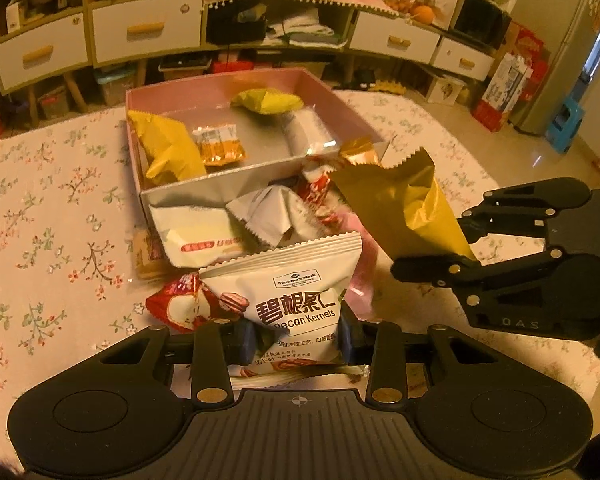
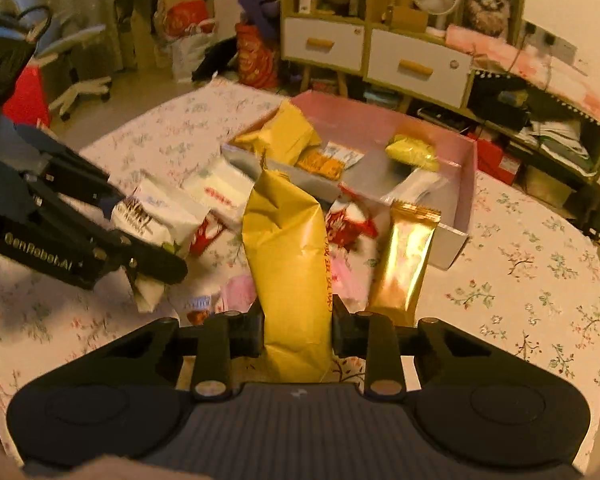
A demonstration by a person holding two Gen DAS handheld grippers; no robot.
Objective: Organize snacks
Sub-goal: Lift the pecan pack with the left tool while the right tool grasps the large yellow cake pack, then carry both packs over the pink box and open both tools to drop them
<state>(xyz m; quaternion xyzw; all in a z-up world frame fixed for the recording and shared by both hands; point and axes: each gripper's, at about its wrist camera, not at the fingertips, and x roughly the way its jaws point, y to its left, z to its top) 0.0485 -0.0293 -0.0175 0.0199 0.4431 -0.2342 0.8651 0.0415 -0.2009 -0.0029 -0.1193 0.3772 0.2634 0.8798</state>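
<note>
My left gripper (image 1: 298, 340) is shut on a white pecan kernels packet (image 1: 300, 280) and holds it upright in front of the pink box (image 1: 220, 92). My right gripper (image 2: 298, 332) is shut on a gold snack packet (image 2: 288, 248), also seen in the left wrist view (image 1: 396, 204). The box holds yellow packets (image 1: 168, 148), an orange packet (image 1: 220, 144) and a white one (image 1: 306, 130). Loose snacks (image 1: 260, 216) lie piled before the box. A gold bar packet (image 2: 404, 260) lies beside the box.
The floral tablecloth (image 1: 52, 208) covers the table. Cabinets with white drawers (image 1: 144, 32) stand behind the table. The left gripper shows at the left of the right wrist view (image 2: 100, 248).
</note>
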